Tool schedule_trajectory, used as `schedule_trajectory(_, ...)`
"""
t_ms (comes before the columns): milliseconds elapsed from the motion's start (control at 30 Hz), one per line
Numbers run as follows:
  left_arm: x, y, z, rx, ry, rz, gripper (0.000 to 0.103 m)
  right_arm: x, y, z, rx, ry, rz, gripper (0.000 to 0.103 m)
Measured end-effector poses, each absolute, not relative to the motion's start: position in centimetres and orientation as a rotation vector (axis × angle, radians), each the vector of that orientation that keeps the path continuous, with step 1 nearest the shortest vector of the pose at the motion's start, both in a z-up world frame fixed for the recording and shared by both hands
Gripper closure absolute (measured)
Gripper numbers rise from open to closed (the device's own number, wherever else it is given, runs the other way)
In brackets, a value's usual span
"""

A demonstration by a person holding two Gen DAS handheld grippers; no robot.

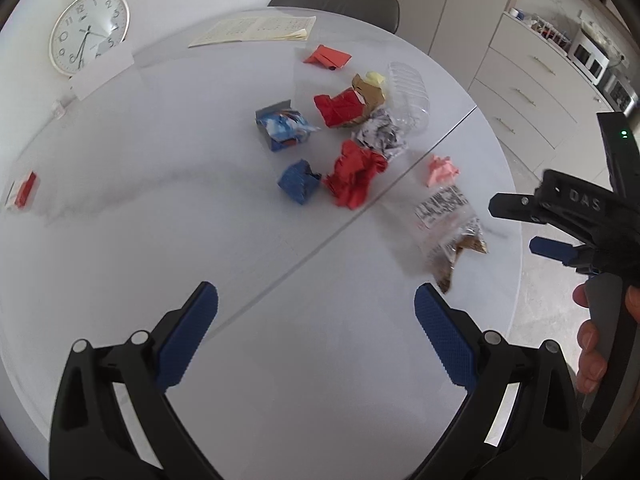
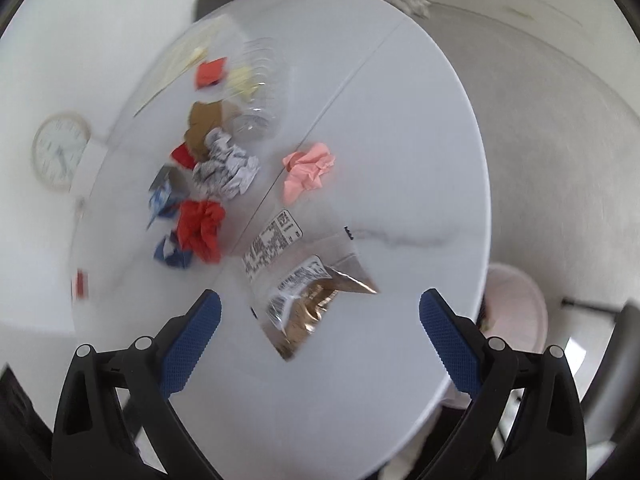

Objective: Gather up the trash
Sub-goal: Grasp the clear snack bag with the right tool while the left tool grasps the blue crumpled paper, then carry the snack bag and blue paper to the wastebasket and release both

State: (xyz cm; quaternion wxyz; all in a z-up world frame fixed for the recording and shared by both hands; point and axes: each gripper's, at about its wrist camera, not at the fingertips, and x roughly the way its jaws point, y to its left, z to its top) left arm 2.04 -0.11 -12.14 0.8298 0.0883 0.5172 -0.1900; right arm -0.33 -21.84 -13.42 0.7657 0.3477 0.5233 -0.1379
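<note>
The left gripper (image 1: 316,332) hangs over the bare near part of the white round table (image 1: 140,240), its blue-padded fingers (image 1: 188,332) spread wide, holding and touching nothing. The right gripper (image 2: 320,336) is spread just as wide and empty, above the table's near edge; just ahead of its fingertips lies a clear, foil-backed wrapper (image 2: 296,280) with printed labels, flat on the table and not touched. Beyond the wrapper sits a crumpled pink paper (image 2: 306,174). Left of the table's seam the rest of the trash is bunched: a red paper wad (image 1: 354,176) beside a blue one (image 1: 298,180), a black-and-white crumpled sheet (image 1: 380,134), a blue-and-white torn carton (image 1: 282,126), brown paper (image 1: 370,90) and a clear plastic tray (image 1: 410,92). Farthest lie a folded red piece (image 1: 328,57) and an open booklet (image 1: 256,30). A pink bin (image 2: 516,304) stands on the floor past the table's right edge
</note>
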Motion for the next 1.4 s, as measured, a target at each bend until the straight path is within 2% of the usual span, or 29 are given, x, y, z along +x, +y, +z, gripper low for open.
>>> schedule_trajectory(267,7.3,1.2,-13.8,0.244,1.052,-0.502,0.008,1.6,-19.9,-16.7,0.976,1.116,-0.579,0.004)
schedule_trajectory(500,11.3,1.0,-15.8,0.289,1.004,-0.599,0.01,3.4,-18.8,-18.9,0.975,1.156,-0.716,0.005)
schedule_trajectory(533,11.7,0.8,-16.1,0.294,1.001,-0.608,0.012,3.4,-18.7,-19.2,0.969,1.16,-0.726,0.006)
schedule_trajectory(633,13.0,0.0,-17.0,0.29,1.004,-0.648,0.018,3.5,-18.5,-19.0,0.905,1.154,-0.724,0.019)
schedule_trajectory(700,13.7,-0.6,-17.8,0.287,1.008,-0.666,0.021,3.4,-18.6,-18.8,0.884,1.15,-0.706,0.033)
schedule_trajectory(800,14.2,-1.3,-18.7,0.292,1.013,-0.684,0.025,3.3,-19.1,-18.7,0.875,1.149,-0.674,0.044)
schedule_trajectory(967,14.4,-2.1,-20.1,0.322,1.028,-0.72,0.04,2.7,-19.3,-18.7,0.869,1.148,-0.62,0.051)
schedule_trajectory(1100,14.5,-2.3,-20.8,0.337,1.04,-0.735,0.05,2.5,-19.0,-18.0,0.867,1.144,-0.576,0.051)
schedule_trajectory(1167,14.7,-2.3,-21.0,0.323,1.051,-0.742,0.062,2.4,-18.8,-17.6,0.851,1.14,-0.554,0.051)
schedule_trajectory(1233,14.8,-2.4,-21.1,0.306,1.063,-0.746,0.067,2.4,-18.5,-17.1,0.838,1.134,-0.534,0.051)
schedule_trajectory(1400,14.9,-2.5,-21.1,0.304,1.056,-0.74,0.068,2.2,-18.6,-16.0,0.819,1.118,-0.48,0.051)
